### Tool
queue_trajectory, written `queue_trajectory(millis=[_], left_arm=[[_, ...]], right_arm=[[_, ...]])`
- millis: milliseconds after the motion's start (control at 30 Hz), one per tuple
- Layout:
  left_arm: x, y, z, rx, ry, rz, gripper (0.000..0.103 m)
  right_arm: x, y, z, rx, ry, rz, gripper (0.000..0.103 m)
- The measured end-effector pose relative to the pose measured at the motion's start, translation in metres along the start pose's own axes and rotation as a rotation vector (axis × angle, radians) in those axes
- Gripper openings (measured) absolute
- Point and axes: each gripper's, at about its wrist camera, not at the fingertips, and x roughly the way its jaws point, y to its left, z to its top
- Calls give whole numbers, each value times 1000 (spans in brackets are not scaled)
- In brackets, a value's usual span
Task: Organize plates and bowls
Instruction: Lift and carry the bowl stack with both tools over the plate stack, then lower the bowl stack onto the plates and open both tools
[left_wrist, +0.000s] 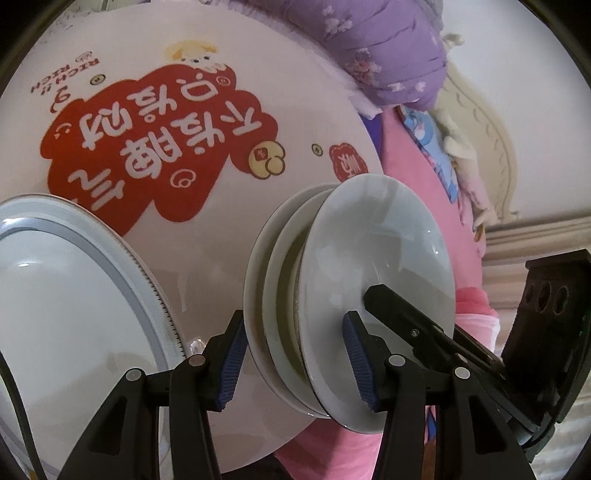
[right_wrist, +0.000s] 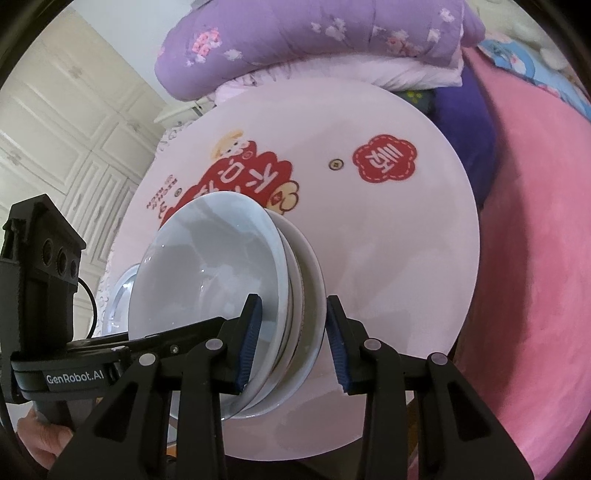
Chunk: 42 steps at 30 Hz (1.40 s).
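A stack of white bowls (left_wrist: 369, 280) stands on a round white table (left_wrist: 258, 92) with a red cartoon print. My left gripper (left_wrist: 295, 365) straddles the stack's near rim, one blue pad (left_wrist: 232, 362) outside it and one inside the top bowl, with gaps showing. My right gripper (right_wrist: 293, 343) straddles the same stack (right_wrist: 221, 273) from the opposite side, its pads (right_wrist: 338, 350) apart from the rim. A large white plate with a grey ring (left_wrist: 74, 295) lies at left on the table.
A pink blanket (right_wrist: 535, 258) and a purple quilt (right_wrist: 314, 33) lie beyond the table (right_wrist: 388, 229). White cupboard doors (right_wrist: 66, 122) stand at left. The other gripper's body (left_wrist: 546, 325) is close beside the stack.
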Motion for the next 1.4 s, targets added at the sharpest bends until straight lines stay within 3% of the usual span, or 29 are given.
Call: queue_trajectory(millis=[467,933,1400], left_arm=[[-85,35,-5,-44,-80,29,46],[-173,93,-52,-133,-162,110,46],[-176,117,-79,-180,-140,135,46]], right_arm=[[-2,72,14,-123,0,74,35],[29,154,0,-253,71,186,35],[60,167,-19,-292,153,173,35]])
